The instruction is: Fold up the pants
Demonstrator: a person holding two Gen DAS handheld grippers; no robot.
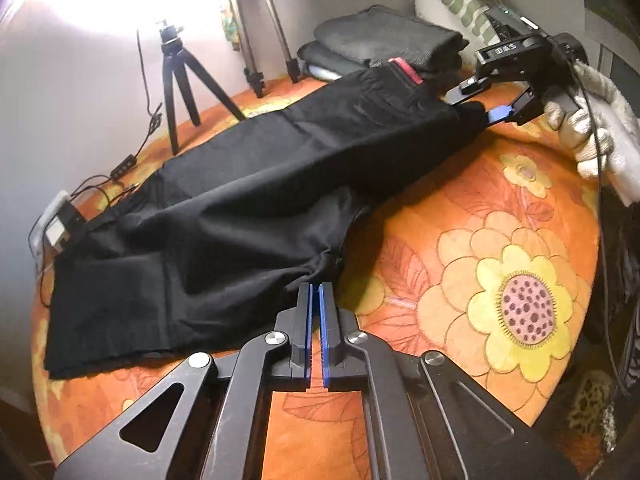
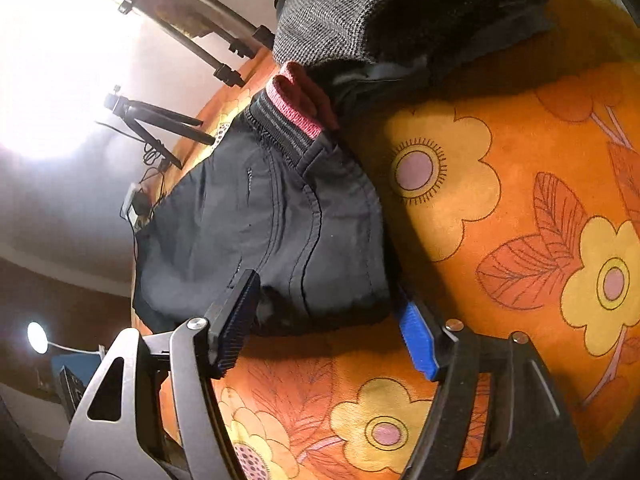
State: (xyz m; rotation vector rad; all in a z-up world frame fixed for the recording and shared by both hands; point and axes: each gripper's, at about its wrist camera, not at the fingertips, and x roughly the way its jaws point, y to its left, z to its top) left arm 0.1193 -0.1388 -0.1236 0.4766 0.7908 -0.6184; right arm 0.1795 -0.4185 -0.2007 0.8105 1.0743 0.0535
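Black pants [image 1: 248, 184] lie lengthwise on the orange flowered tablecloth [image 1: 460, 220], folded leg on leg, with the red-striped waistband [image 1: 404, 70] at the far end. My left gripper [image 1: 316, 292] is shut on a bunched edge of the pants near the crotch. My right gripper [image 1: 476, 102] is open, with its jaws on either side of the waist end. In the right wrist view the pants [image 2: 260, 232] fill the middle, and the right gripper [image 2: 320, 304] is wide open around the waist corner, below the waistband [image 2: 292, 120].
A stack of folded dark clothes [image 1: 380, 44] lies just beyond the waistband; it also shows in the right wrist view [image 2: 360, 12]. A small black tripod [image 1: 180, 80] and a taller one [image 1: 256, 32] stand at the back. Cables and a power adapter [image 1: 60, 220] lie by the leg ends.
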